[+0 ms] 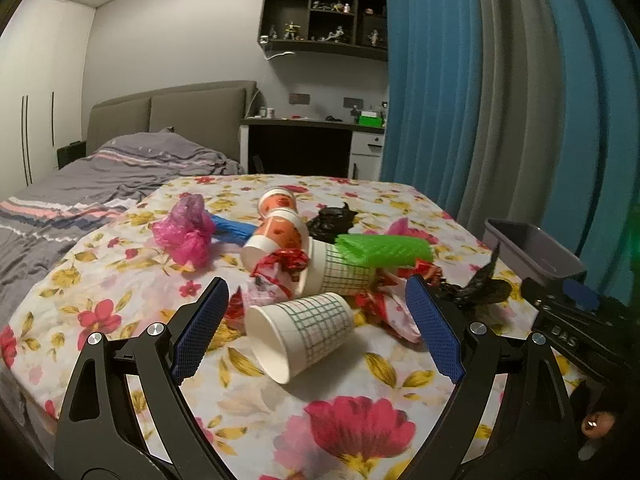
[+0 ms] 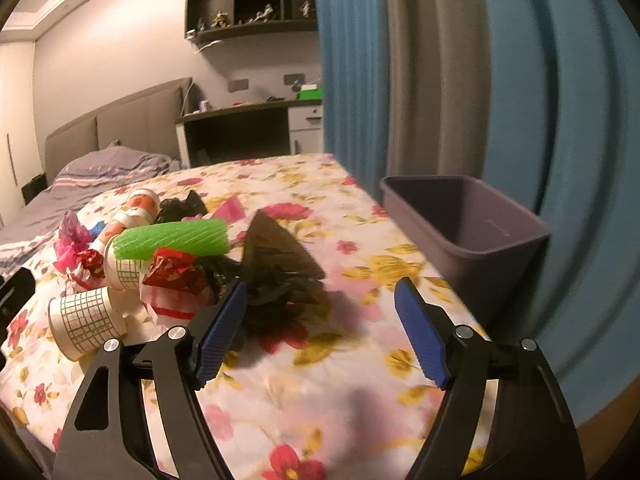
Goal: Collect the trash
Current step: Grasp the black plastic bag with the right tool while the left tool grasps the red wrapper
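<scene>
Several pieces of trash lie heaped on the flowered tablecloth (image 1: 352, 432): a grid-patterned paper cup (image 1: 304, 332) on its side nearest the left gripper (image 1: 316, 332), a green mesh roll (image 2: 176, 236) and a crumpled black bag (image 2: 280, 276) toward the right. Both grippers have their fingers apart; the left ones flank the cup without touching it, while the right gripper (image 2: 320, 332) has the black bag beside its left finger (image 2: 220, 332). Farther right, a grey bin (image 2: 476, 232) stands at the table edge by the blue curtain (image 2: 560, 120).

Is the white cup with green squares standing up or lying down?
Lying down. The checked cup rests on its side on the flowery cloth, with its open mouth facing the left gripper's camera.
</scene>
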Demonstrator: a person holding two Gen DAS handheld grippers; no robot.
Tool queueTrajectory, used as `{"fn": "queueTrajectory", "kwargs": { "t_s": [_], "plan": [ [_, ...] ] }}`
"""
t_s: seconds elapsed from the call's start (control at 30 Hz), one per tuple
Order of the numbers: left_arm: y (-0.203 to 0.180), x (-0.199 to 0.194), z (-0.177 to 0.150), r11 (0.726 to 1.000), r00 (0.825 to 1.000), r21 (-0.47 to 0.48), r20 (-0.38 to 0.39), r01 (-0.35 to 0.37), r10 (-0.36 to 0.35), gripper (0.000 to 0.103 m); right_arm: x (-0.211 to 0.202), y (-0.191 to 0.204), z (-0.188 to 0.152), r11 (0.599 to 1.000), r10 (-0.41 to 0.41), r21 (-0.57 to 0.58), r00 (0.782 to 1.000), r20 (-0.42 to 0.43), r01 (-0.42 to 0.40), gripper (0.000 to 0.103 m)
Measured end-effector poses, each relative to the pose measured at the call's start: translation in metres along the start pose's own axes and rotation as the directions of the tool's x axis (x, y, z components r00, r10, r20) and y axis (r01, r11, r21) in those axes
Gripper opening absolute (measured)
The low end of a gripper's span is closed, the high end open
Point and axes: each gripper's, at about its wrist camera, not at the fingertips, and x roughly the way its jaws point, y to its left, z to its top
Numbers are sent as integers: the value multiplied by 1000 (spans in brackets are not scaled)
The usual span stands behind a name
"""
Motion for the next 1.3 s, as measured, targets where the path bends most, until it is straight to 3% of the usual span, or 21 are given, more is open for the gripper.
{"fn": "queueTrajectory", "kwargs": {
  "t_s": [0.13, 0.23, 0.47, 0.57, 0.73, 1.03, 1.23, 1.3],
  "plan": [
    [3, 5, 0, 1000, 1000, 8, -3, 2, -2, 89, 18, 10, 8, 999, 35, -14, 999, -24, -35, 68],
    [2, 10, -1, 1000, 1000, 9, -12, 9, -9, 89, 36, 19, 12, 997, 64, -31, 997, -52, -65, 58],
    [-17, 20, -1, 997, 997, 31, -37, 71, -70, 87, 61, 19, 13, 995, 84, -42, 990, -113, -89, 11],
    [-29, 26, -1, 994, 993, 44, -56, 104, -101, 84, 58, 12, 10, 995, 86, -45, 991, -105, -91, 3],
    [-48, 44, -2, 988, 985, 46, -95, 147, -142, 78, 43, -2, 10, 996, 76, -31, 995, -67, -78, 2],
    [-73, 90, -5, 984, 961, 19, -217, 177, -168, 55, 9, -36, 14, 999, 46, 0, 999, 18, -46, 1],
    [-77, 106, -10, 984, 942, 4, -288, 180, -171, 35, 1, -45, 13, 998, 55, 10, 998, 34, -55, 1],
    [-77, 106, -10, 981, 938, 5, -294, 193, -183, 25, 0, -47, 12, 998, 63, 16, 997, 34, -63, 1]
  ]
}}
